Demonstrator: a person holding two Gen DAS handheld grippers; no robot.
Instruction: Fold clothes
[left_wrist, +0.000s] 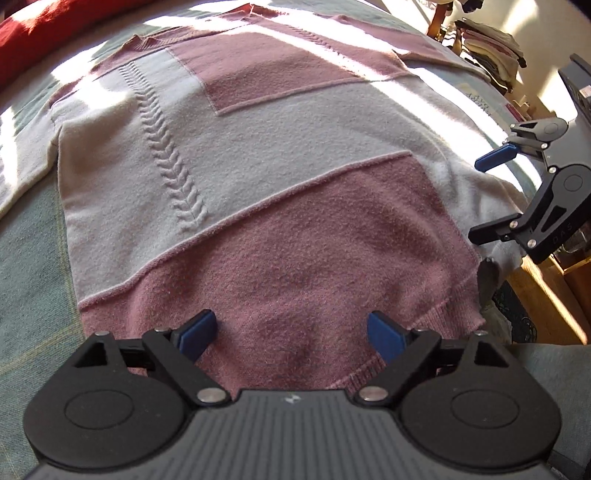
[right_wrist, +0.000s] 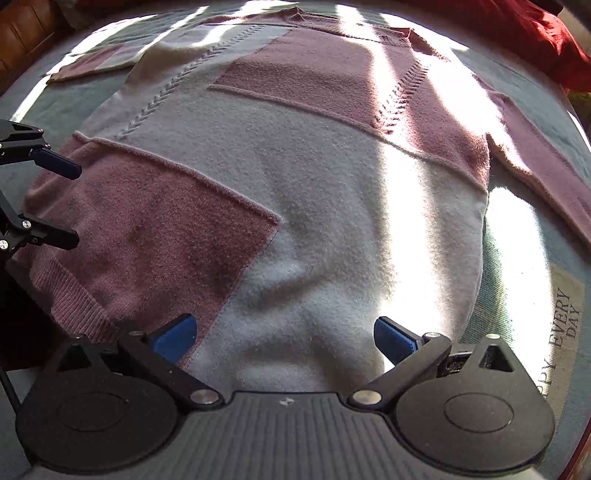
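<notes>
Pink-and-white sweater (left_wrist: 258, 177) lies flat on the bed cover (left_wrist: 33, 236), not folded yet.
Left gripper (left_wrist: 291, 334) and right gripper (right_wrist: 286, 338) both stand open, empty, over its hem; all folds remain.

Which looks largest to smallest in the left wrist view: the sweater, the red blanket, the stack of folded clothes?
1. sweater, filling most of the picture.
2. red blanket, cut off by the top left edge, so its true extent is hidden.
3. stack of folded clothes, far away, so it may only look smallest.
</notes>
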